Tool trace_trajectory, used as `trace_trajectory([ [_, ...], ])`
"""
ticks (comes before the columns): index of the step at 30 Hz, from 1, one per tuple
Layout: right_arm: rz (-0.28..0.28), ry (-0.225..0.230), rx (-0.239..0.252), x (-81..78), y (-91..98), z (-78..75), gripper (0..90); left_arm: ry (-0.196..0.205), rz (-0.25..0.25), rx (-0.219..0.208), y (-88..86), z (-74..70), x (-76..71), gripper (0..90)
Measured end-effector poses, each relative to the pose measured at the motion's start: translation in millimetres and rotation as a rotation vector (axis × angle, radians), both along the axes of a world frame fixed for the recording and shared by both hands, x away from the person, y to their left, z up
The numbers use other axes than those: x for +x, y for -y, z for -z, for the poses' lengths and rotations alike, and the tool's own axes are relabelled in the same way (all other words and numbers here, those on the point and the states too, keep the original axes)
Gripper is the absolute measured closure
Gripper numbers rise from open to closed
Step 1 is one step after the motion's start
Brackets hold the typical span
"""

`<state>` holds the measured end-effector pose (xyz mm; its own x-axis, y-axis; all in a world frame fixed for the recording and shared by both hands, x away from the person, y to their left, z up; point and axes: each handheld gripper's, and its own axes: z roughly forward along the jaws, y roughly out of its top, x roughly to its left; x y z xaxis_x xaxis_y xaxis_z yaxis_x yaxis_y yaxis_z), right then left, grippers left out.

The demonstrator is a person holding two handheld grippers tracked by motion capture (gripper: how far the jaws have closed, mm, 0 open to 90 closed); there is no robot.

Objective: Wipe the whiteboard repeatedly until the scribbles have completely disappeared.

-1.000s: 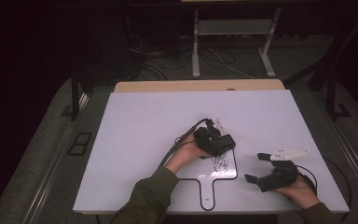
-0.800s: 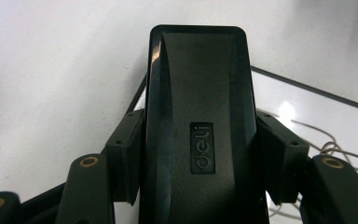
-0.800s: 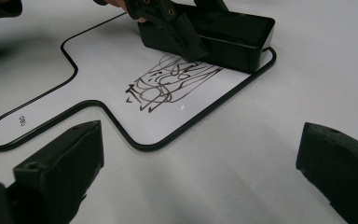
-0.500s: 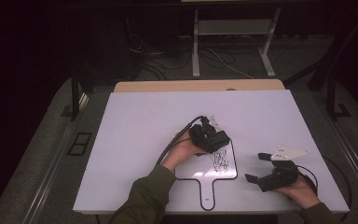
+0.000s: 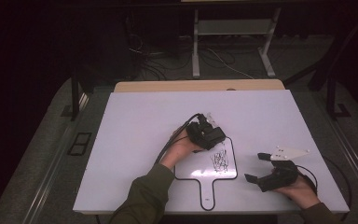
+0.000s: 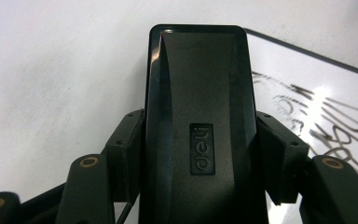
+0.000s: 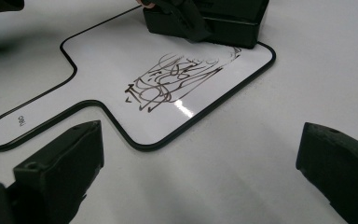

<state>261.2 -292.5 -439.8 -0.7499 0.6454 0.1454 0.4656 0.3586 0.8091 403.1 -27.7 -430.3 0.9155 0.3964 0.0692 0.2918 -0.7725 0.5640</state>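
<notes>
Two grippers work over a white surface point(image 5: 135, 126) that carries a small paddle-shaped whiteboard point(image 5: 200, 169) with a black rim and a short handle pointing toward the person.

At the left, the left gripper point(image 5: 208, 132) sits at the whiteboard's far left corner, held in the person's left hand point(image 5: 182, 148), with its cable looping back along the forearm. Its fingers point(image 6: 126, 154) are clamped on a black eraser block point(image 6: 198, 116), pressing against both long sides. In the left gripper view the block rises straight between them, and a small recessed label on its top reads "deli". The eraser rests at the upper edge of the board, just beside the scribble.

Near the middle, dark marker scribble point(image 5: 220, 159) covers the right half of the whiteboard; it is a tangle of loops and strokes and no word can be read in it. In the right gripper view the same scribble point(image 7: 177, 77) shows brownish-black, with the eraser point(image 7: 233, 18) at its far end. A tiny printed mark on the handle point(image 7: 20, 121) looks like the same "deli" brand, though it is too small to be certain.

At the right, the right gripper point(image 5: 260, 169) rests on the surface, well apart from the board, held in the right hand point(image 5: 303, 189). Its fingers point(image 7: 60, 168) stand wide apart with nothing between them.
</notes>
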Motion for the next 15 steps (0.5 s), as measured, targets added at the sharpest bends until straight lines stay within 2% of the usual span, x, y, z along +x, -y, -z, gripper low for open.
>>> trace_trajectory([
  [7,0.001,0.001,-0.001,-0.1,0.2,-0.2,0.0,-0.002,0.037,0.011,17.4,-0.6,-2.0,39.3],
  [8,0.002,0.0,0.0,-0.2,0.4,-0.3,0.0,-0.011,0.028,0.008,20.3,-0.4,-3.7,39.3],
  [9,0.001,0.001,0.0,-0.2,0.6,-0.4,0.0,0.002,0.035,0.017,22.3,-0.7,-3.1,39.3],
  [11,0.0,0.004,-0.001,-0.2,0.9,-0.5,0.0,0.001,0.035,0.026,24.1,-1.6,-2.1,39.3],
  [15,0.0,0.005,0.001,-0.1,1.4,-0.5,0.0,0.006,0.013,0.027,22.6,-1.4,3.4,39.3],
])
